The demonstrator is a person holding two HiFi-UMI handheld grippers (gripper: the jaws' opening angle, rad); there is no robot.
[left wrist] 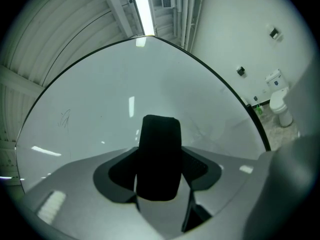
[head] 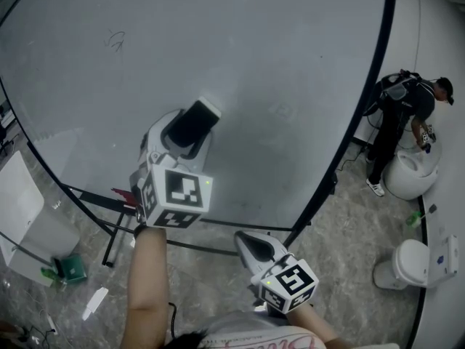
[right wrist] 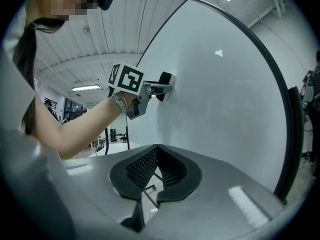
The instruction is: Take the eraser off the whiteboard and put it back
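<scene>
The left tongs [left wrist: 160, 156] are clamped on a black, block-shaped eraser [left wrist: 159, 134]. It stands upright between the two tips with a pad against each of its sides. In the left gripper view its top rises past the tips toward 12 o'clock.

In the head view the eraser juts out of these tongs toward 1 o'clock. Its pale far face lies against the large white whiteboard with a thin black frame [head: 276, 57]. In the right gripper view the eraser's end meets the board's surface, with the left tongs held level behind it. A small dark scribble [head: 115, 41] sits on the board at 10 o'clock of the eraser, well apart from it.

The right tongs [right wrist: 157, 151] are together at their tips, with nothing between them. In the head view they sit at 5 o'clock of the left tongs, near the board's lower frame and well apart from the eraser.

At 3 o'clock in the head view, beyond the board's frame, a person in dark clothes [head: 403, 115] bends over a white toilet [head: 410, 177]. The toilet stands on the grey, stone-patterned floor [head: 341, 224].
</scene>
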